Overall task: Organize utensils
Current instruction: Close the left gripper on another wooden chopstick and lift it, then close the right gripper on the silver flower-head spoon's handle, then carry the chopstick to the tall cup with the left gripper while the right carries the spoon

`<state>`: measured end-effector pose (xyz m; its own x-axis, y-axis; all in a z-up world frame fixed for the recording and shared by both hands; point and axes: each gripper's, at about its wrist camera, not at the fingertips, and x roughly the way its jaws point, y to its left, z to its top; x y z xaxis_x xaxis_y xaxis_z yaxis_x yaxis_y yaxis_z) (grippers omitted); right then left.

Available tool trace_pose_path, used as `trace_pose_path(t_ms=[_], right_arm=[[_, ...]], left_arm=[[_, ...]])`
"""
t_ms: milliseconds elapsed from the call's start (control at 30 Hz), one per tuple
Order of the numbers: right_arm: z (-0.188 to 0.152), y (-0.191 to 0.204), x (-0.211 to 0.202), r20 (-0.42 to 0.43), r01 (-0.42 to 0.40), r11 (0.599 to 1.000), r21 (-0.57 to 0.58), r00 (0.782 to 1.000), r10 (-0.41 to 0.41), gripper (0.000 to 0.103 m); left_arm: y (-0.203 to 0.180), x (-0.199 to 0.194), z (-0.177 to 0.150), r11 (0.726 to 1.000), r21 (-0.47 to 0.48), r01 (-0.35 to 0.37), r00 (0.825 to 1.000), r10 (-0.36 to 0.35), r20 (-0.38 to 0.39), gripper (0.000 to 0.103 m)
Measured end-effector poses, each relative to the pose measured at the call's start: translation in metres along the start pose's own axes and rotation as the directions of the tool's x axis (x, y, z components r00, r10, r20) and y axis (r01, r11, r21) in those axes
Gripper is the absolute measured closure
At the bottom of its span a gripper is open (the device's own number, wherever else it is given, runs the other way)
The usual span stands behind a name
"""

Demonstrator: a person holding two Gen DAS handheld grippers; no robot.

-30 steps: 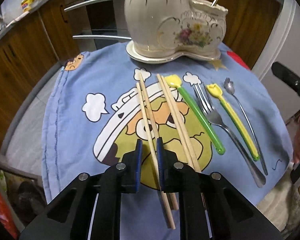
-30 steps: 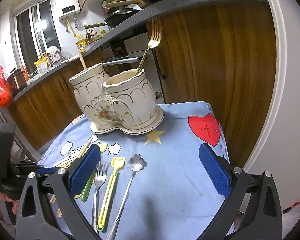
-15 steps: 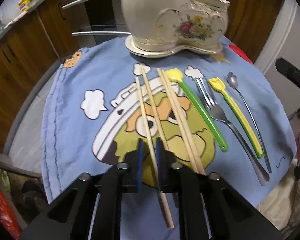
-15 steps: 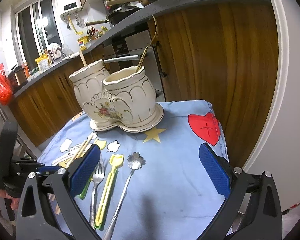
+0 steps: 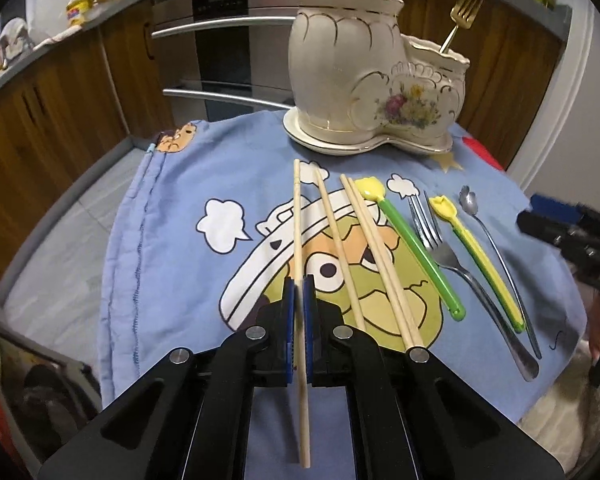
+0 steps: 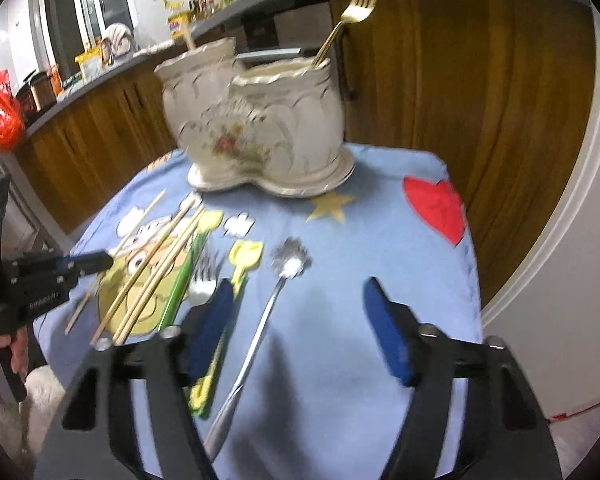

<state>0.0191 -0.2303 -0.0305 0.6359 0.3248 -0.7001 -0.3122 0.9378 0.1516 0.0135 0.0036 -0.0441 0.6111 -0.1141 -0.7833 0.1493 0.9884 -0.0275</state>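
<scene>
My left gripper (image 5: 299,286) is shut on one wooden chopstick (image 5: 298,216) and holds it lifted off the blue cartoon cloth (image 5: 172,216). Three more chopsticks (image 5: 374,248) lie on the cloth beside it, then a green-handled utensil (image 5: 416,248), a steel fork (image 5: 446,256), a yellow-handled utensil (image 5: 476,256) and a flower-headed steel spoon (image 5: 494,248). The cream ceramic two-pot holder (image 5: 364,84) stands at the back with a gold fork (image 5: 462,12) in its right pot. My right gripper (image 6: 300,312) is open, low over the flower spoon (image 6: 272,300).
Wooden cabinets (image 5: 40,120) and an oven with steel handles (image 5: 220,24) lie behind the table. The cloth's edges drop off at left and front. A white door frame (image 6: 560,200) stands at the right. The left gripper also shows in the right wrist view (image 6: 100,258).
The left gripper has shut on the leftmost chopstick and lifted it, swinging it away from the others. The right gripper has moved forward and down over the spoon.
</scene>
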Motion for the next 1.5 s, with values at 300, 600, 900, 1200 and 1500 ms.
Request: trace_pose_path(t_ms=[300,600,900,1200,1500], right_arm=[[-0.002,0.024,0.016,-0.101,0.030,1.000,-0.008,0.994,-0.030,0.076],[0.003,0.026,0.034,-0.168,0.103,0.995,-0.016,0.980,-0.104,0.084],[0.007,0.018,0.036,-0.150,0.078,0.996,0.048,0.986,-0.070,0.099],[0.012,0.028,-0.011,0.090,0.011,1.000,0.016,0.996,-0.012,0.100],[0.035,0.031,-0.056,0.362,-0.034,0.999,-0.012,0.932,0.036,0.100]], left_arm=[[0.003,-0.010,-0.005,0.997,0.008,0.079,0.996,-0.079,0.051,0.098],[0.009,-0.026,-0.006,0.992,0.013,0.125,0.987,-0.125,0.103,0.098],[0.011,-0.031,-0.003,0.989,0.014,0.148,0.980,-0.149,0.134,0.098],[0.013,-0.047,0.002,0.985,0.015,0.174,0.959,-0.173,0.223,0.098],[0.013,-0.077,0.020,0.972,0.041,0.233,0.891,-0.230,0.390,0.098]])
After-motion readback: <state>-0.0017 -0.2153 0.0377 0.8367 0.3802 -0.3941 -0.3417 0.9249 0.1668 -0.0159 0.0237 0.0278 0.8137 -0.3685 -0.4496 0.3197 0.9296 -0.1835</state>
